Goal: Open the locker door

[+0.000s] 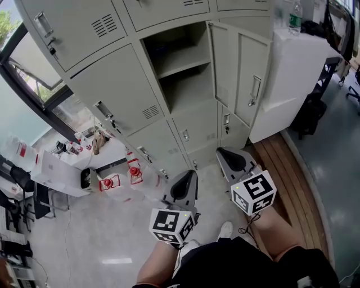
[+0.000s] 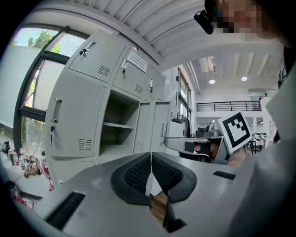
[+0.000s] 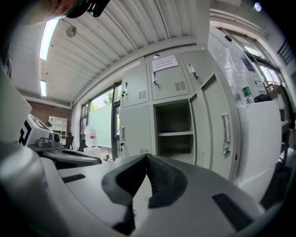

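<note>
A bank of grey lockers (image 1: 121,90) stands in front of me. One middle locker (image 1: 180,64) is open and shows a shelf inside; its door (image 1: 251,79) is swung out to the right, handle facing me. The same open locker (image 3: 173,132) and door (image 3: 223,132) appear in the right gripper view, and the open locker (image 2: 118,125) in the left gripper view. My left gripper (image 1: 188,174) (image 2: 151,155) and right gripper (image 1: 223,152) (image 3: 146,157) hang low in front of the lockers, apart from them. Both are shut with nothing between the pads.
A white cabinet (image 1: 292,67) with a bottle (image 1: 295,17) on top stands right of the lockers. Red-capped containers (image 1: 121,180) and clutter sit on the floor at the left below a window (image 1: 34,62). A wooden floor strip (image 1: 287,174) runs along the right.
</note>
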Action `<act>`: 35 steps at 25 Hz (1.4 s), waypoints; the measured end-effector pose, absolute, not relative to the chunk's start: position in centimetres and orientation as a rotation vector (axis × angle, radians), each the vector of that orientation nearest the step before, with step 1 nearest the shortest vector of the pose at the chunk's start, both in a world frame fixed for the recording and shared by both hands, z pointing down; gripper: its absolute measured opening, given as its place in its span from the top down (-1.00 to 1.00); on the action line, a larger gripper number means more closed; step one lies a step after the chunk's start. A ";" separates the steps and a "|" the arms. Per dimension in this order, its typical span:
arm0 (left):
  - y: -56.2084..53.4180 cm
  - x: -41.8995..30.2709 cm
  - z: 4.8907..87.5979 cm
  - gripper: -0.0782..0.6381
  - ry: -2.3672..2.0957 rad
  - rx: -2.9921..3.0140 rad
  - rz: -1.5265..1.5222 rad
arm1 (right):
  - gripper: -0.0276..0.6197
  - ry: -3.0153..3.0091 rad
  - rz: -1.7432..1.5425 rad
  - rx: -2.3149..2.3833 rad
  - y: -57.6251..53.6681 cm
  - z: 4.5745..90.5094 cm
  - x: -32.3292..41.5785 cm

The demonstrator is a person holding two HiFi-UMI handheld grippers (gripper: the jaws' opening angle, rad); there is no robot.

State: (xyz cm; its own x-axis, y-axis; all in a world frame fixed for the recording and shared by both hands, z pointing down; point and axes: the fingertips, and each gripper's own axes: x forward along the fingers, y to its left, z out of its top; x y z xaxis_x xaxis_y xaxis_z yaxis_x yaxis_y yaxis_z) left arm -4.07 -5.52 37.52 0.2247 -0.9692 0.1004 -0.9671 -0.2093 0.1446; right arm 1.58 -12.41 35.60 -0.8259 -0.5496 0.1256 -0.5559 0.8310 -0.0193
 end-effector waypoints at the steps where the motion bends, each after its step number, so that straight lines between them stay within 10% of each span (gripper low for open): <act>1: -5.3 -4.4 37.6 0.73 -1.847 2.315 -0.026 | 0.75 -2.891 0.081 0.870 -11.9 35.8 1.1; 35: 3.8 -9.6 39.5 0.73 -1.699 2.373 -0.105 | 0.75 -2.789 0.113 0.954 -0.5 38.5 -3.8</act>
